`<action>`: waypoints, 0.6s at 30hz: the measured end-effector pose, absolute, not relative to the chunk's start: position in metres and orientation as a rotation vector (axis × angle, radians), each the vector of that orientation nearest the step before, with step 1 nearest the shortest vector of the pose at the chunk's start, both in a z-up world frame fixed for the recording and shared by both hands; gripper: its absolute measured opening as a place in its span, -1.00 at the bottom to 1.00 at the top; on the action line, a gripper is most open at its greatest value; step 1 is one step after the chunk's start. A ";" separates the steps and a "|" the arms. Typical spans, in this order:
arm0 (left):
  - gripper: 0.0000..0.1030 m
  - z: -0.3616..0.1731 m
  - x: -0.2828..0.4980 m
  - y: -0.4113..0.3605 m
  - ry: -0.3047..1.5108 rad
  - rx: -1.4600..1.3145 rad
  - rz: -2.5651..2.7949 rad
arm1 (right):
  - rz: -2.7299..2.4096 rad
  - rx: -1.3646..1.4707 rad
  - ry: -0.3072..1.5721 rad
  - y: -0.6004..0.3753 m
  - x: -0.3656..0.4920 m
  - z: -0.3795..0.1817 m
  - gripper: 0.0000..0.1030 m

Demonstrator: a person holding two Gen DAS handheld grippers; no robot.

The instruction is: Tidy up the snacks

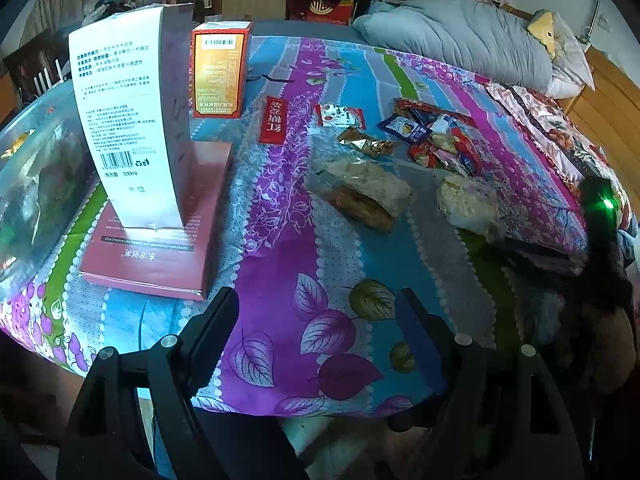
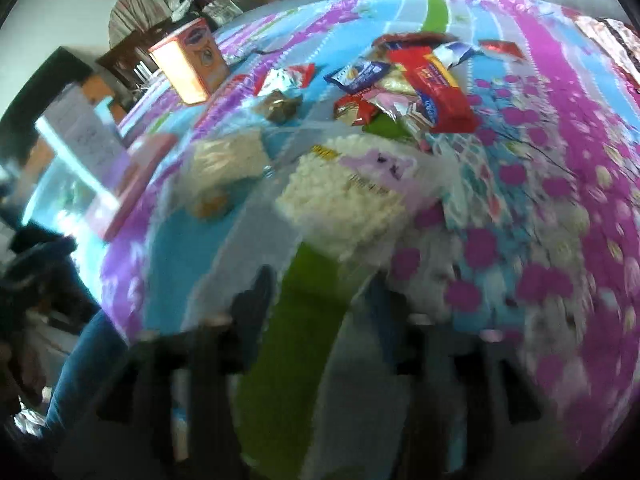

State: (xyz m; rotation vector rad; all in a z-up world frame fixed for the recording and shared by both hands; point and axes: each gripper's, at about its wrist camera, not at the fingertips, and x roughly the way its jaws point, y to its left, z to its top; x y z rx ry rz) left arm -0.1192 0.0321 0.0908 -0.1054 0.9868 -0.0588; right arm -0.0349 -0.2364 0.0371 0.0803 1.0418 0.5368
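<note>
Clear plastic wraps the two snack bags on the bed. From the left wrist, the left gripper (image 1: 316,316) has its jaws released and empty; the brown bag (image 1: 360,192) lies at 12 o'clock, well apart, its long axis running 10 to 4, and the white bag (image 1: 468,204) sits at 1 o'clock.

From the right wrist — blurred — the right gripper (image 2: 320,300) is also spread and empty, the white bag (image 2: 348,204) near at 12 o'clock. I judge the right hand nearer that bag.

The left tool (image 1: 316,312) hangs with jaws apart and empty over the floral bedsheet (image 1: 280,280). A tall white box (image 1: 128,120) stands upright on a flat red box (image 1: 168,240). Loose snack packets (image 1: 432,136) lie heaped farther back, well apart from both boxes.
</note>
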 end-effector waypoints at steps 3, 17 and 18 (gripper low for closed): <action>0.58 0.089 -0.120 0.038 0.985 -0.117 -0.048 | 0.525 0.084 0.942 -0.242 -0.059 0.062 0.79; 0.58 0.075 -0.127 0.063 1.009 -0.178 -0.016 | 0.724 0.078 1.156 -0.104 0.062 0.028 0.76; 0.58 0.075 -0.127 0.066 1.012 -0.186 -0.014 | 0.709 0.060 1.181 -0.097 0.068 0.022 0.76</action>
